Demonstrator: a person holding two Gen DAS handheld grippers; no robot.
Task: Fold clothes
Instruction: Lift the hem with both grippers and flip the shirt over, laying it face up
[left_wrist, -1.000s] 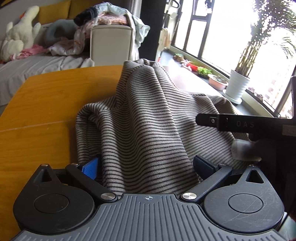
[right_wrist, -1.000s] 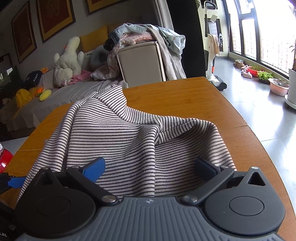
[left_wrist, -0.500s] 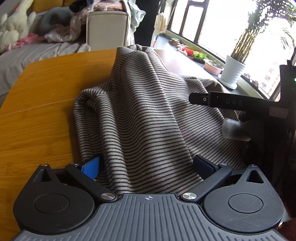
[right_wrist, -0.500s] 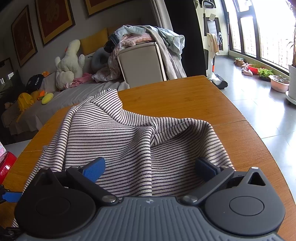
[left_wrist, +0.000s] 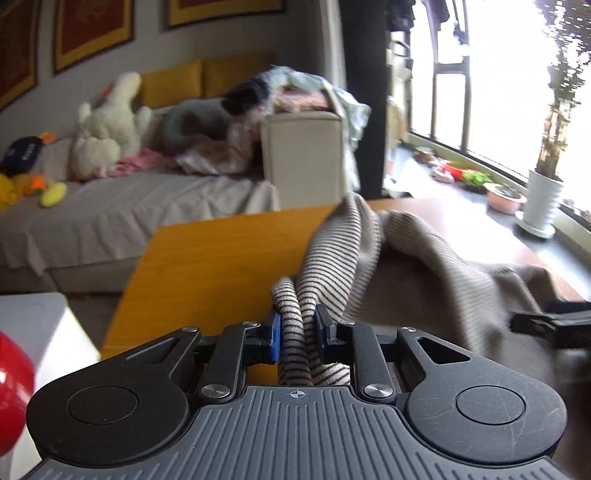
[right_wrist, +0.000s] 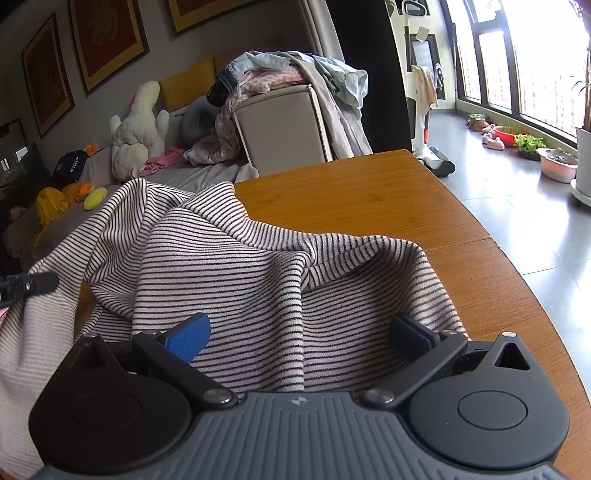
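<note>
The striped top (right_wrist: 258, 280) lies in a rumpled heap on the wooden table (right_wrist: 369, 192), and one part of it now hangs up in the air. That is the big change. Half a second ago the left gripper (left_wrist: 297, 332) was wide open with the cloth lying loose between its fingers. Now its two fingers have come together and pinch a thick bunch of the striped cloth. It has also been lifted, so the cloth stretches away from it toward 1 o'clock and sags down to the table.

The right gripper (right_wrist: 299, 332) has not changed. Its fingers are spread wide apart, one at 9 o'clock and one at 3 o'clock, with the cloth lying flat between them. It holds nothing.

In the right wrist view, a dark bar from the other tool shows at 9 o'clock, next to the raised cloth.

I think this means the folding has only just begun. One side is caught, but the other side is not. The right gripper probably needs to pinch its part too, so the top can be pulled out flat.

Farther off, at 11 o'clock, there is a bed (right_wrist: 207, 173) with a white stuffed toy (right_wrist: 138, 129) and a pile of clothes (right_wrist: 288, 74) on a box.
</note>
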